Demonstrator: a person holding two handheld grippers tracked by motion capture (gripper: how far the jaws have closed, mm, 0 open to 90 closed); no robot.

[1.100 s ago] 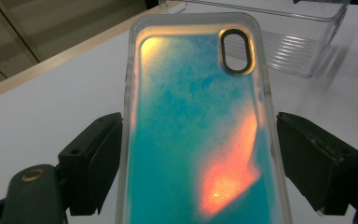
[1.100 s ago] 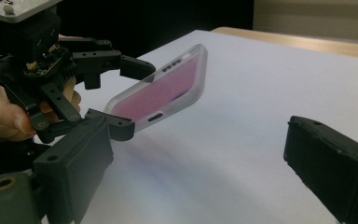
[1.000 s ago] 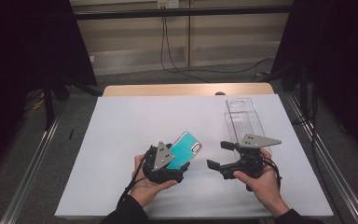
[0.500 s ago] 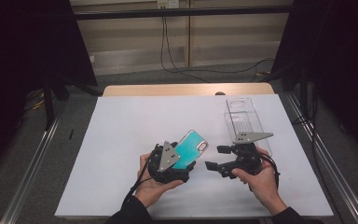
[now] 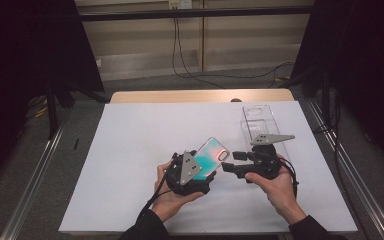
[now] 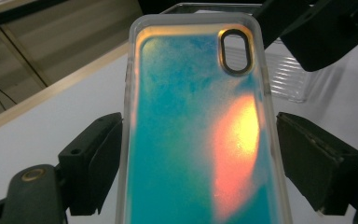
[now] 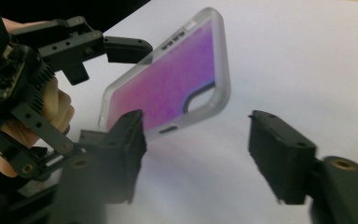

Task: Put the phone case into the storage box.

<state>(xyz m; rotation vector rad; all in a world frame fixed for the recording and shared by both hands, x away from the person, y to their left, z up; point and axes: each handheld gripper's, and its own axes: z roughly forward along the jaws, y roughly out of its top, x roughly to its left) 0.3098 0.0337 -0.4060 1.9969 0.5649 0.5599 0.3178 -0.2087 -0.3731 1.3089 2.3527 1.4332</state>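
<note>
A matte white table (image 5: 130, 165) carries a ribbed clear plastic tray (image 5: 258, 120) at its right. Above it, the left gripper (image 5: 207, 162) clamps a glossy, rounded phone case (image 5: 211, 153): teal-orange in its own view, purple in the right gripper view. The right gripper (image 5: 229, 162), jaws just closing, stands parted beside the case's corner.

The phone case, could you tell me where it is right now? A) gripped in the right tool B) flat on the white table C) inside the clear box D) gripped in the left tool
D: the left tool clamps the phone case by its side edges, off the table.
</note>
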